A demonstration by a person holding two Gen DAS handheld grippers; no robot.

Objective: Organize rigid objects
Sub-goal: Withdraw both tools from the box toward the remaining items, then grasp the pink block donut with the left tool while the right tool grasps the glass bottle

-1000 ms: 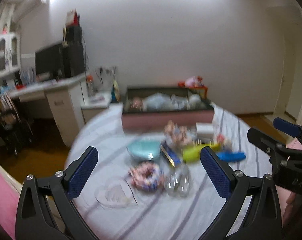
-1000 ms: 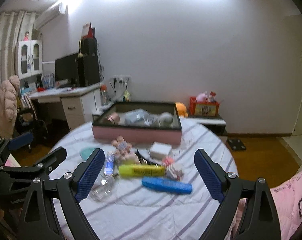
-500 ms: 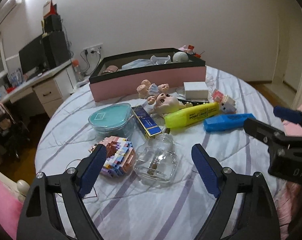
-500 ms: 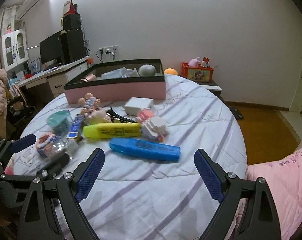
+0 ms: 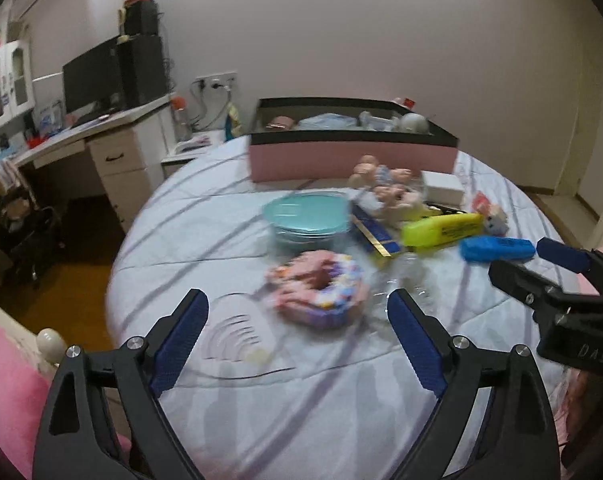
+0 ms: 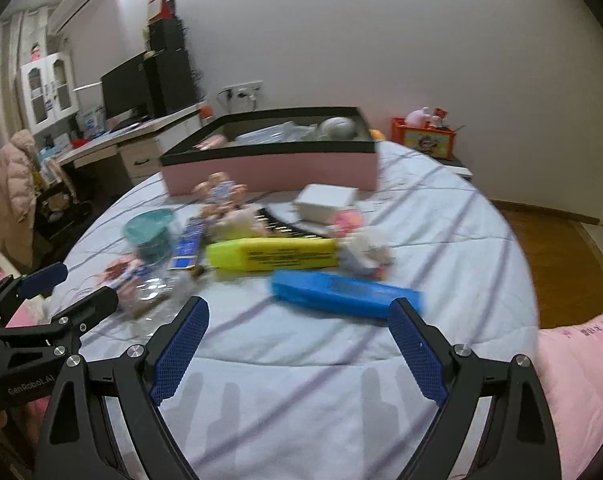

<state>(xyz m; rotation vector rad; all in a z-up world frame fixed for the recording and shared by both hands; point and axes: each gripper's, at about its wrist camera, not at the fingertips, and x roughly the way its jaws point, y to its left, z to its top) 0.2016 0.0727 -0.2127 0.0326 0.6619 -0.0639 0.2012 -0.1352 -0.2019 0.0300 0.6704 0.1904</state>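
Loose objects lie on a round striped table [image 5: 301, 400]: a pink block donut [image 5: 319, 288], a clear glass jar [image 5: 401, 284], a teal lidded bowl [image 5: 307, 220], a yellow marker [image 6: 273, 254], a blue marker [image 6: 341, 292], a doll [image 6: 221, 196] and a white box [image 6: 325, 200]. Behind them stands a pink box with a black rim [image 6: 273, 168] holding several items. My left gripper [image 5: 297, 336] is open and empty, just in front of the donut. My right gripper [image 6: 297, 344] is open and empty, in front of the blue marker.
A desk with a monitor [image 5: 97, 80] stands at the left beyond the table. Pink bedding [image 6: 581, 380] lies at the right near edge. A red toy box [image 6: 425, 140] sits on a low stand behind the table. Wooden floor surrounds the table.
Both views have swung and blurred. The left gripper has shifted left, so the donut now lies between its fingers. The right gripper has come closer to the blue marker.
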